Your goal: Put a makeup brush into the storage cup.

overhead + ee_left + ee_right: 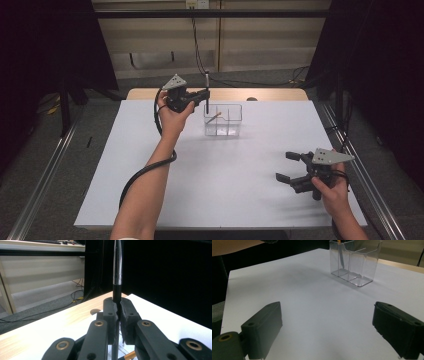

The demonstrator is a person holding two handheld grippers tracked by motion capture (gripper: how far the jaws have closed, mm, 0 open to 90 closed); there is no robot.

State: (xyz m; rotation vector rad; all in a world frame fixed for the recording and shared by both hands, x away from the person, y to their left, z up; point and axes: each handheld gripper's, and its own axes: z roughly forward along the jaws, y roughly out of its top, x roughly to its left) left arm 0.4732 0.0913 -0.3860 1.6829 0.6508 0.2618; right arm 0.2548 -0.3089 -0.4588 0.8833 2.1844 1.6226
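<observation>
- Overhead, a white table [220, 190] carries a clear plastic organiser [223, 120] with compartments, set toward the far middle.
- At far left of centre, the left gripper [205, 95] has its jaws pressed together on a dark pen [207, 92], seen close up in the left gripper view as a black and silver barrel [117, 270] rising from between the pads.
- That pen stands upright: its long axis runs vertically, one end pointing at the ceiling and the other down toward the organiser's left compartment, which it hovers just above.
- Already inside the organiser, a pencil-like stick [213, 118] leans at a tilt.
- Judging by this, the step in hand is lowering the pen into the organiser. Next, the hand would need to sink straight down, keep the pen inside the walls, then spread the jaws.
- At near right, the right gripper [289, 166] rests low over the table, well apart from the organiser, its fingers [262, 325] spread wide with nothing between them.
</observation>
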